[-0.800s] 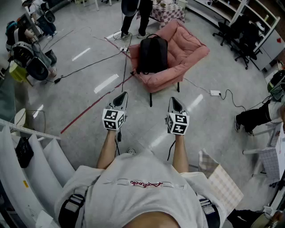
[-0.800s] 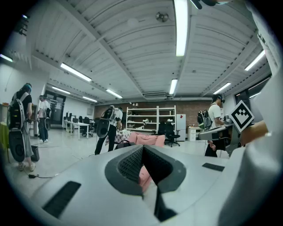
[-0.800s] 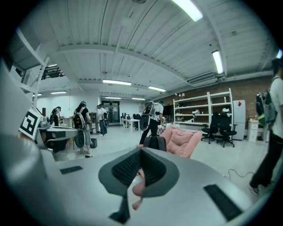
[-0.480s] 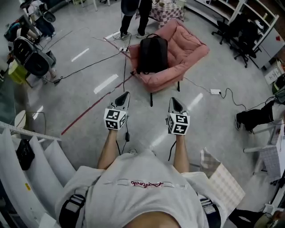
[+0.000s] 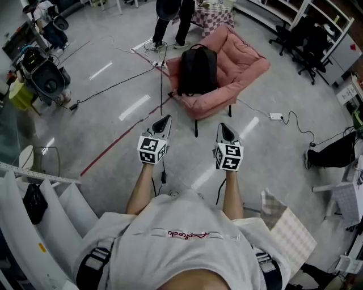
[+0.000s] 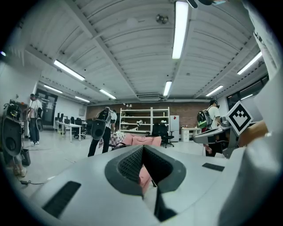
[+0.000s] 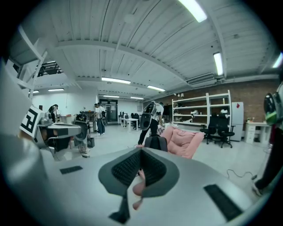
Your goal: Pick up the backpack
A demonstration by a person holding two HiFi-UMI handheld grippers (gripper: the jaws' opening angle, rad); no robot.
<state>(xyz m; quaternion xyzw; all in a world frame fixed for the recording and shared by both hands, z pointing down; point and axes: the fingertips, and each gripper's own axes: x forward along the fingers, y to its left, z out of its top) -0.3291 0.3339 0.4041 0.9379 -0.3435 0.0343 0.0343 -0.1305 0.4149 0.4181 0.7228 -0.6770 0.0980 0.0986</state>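
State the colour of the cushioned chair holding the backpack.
Pink cushioned chair; clearest in the head view.

Mostly open floor up to the chair, clutter only on the flanks

Bare grey floor (image 5: 187, 161) runs straight from the left gripper (image 5: 165, 120) and right gripper (image 5: 224, 128) to the front of the pink chair (image 5: 244, 65), with nothing standing in that lane, just the chair's thin black legs (image 5: 196, 127) low down. The backpack (image 5: 197, 69) sits upright on the seat with its front and top open from this side, and the padded arms close it in left and right. A black cable (image 5: 160, 90) and a red tape line (image 5: 122, 139) lie flat on the floor left of the chair, and a white power strip (image 5: 276, 116) lies to its right. A person (image 5: 170, 17) stands right behind the chair, so there's no room round the back. The office chairs (image 5: 306, 48) are well apart.
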